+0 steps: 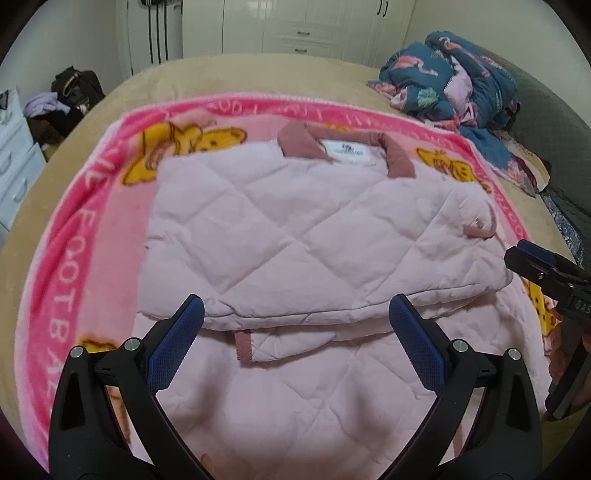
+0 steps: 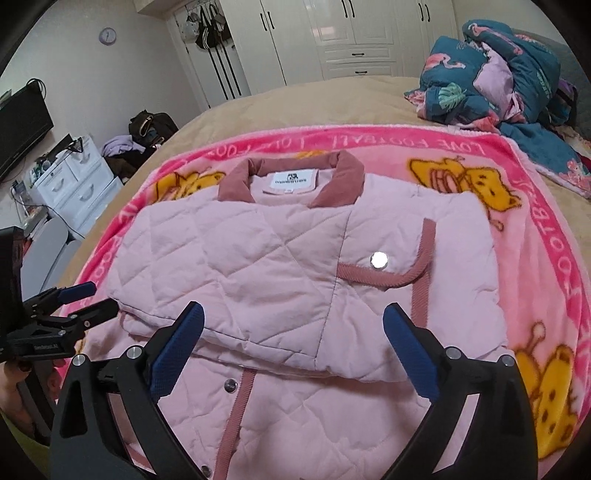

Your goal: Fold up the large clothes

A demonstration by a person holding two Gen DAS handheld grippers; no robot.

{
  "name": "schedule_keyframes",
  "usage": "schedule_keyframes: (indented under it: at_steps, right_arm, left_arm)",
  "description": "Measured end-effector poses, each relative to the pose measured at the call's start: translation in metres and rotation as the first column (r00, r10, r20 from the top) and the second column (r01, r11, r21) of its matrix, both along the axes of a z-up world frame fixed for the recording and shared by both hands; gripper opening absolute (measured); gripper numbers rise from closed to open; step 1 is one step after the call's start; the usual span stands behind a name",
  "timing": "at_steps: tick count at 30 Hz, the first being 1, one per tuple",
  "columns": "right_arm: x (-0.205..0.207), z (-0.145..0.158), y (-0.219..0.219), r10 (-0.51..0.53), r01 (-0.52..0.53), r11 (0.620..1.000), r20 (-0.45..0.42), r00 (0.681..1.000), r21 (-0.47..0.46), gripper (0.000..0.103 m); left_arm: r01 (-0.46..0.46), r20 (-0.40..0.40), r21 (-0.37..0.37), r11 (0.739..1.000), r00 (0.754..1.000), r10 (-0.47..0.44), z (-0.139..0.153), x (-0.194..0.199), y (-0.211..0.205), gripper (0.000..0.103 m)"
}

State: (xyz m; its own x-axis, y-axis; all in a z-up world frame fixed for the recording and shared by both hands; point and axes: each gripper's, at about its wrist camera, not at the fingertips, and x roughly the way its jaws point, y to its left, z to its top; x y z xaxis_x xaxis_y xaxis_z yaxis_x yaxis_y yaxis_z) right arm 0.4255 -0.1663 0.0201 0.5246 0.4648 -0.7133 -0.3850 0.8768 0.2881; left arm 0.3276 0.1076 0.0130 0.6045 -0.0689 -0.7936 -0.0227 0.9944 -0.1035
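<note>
A pale pink quilted jacket (image 1: 295,229) with a dusty-rose collar lies on a pink cartoon blanket (image 1: 74,229), its sleeves folded across the chest. It also shows in the right wrist view (image 2: 277,266), with a silver snap on a trimmed pocket flap. My left gripper (image 1: 295,314) is open and empty, hovering over the folded sleeve edge at the jacket's lower half. My right gripper (image 2: 291,325) is open and empty over the same edge, further right. The right gripper shows at the right edge of the left view (image 1: 546,273); the left gripper shows at the left edge of the right view (image 2: 74,306).
The blanket (image 2: 535,236) lies on a beige bed (image 2: 332,99). A crumpled blue flamingo quilt (image 2: 491,74) sits at the far right. White wardrobes (image 2: 351,33) stand behind; a white drawer unit (image 2: 74,184) and a bag pile (image 2: 147,125) are to the left.
</note>
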Motion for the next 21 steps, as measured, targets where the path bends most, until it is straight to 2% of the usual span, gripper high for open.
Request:
schedule_keyframes:
  at_steps: [21]
  right_arm:
    - [-0.046, 0.07, -0.014, 0.006, -0.007, 1.0, 0.136, 0.991, 0.005, 0.097]
  left_arm:
    - [0.006, 0.141, 0.008, 1.0, 0.99, -0.007, 0.069, -0.049, -0.01, 0.094]
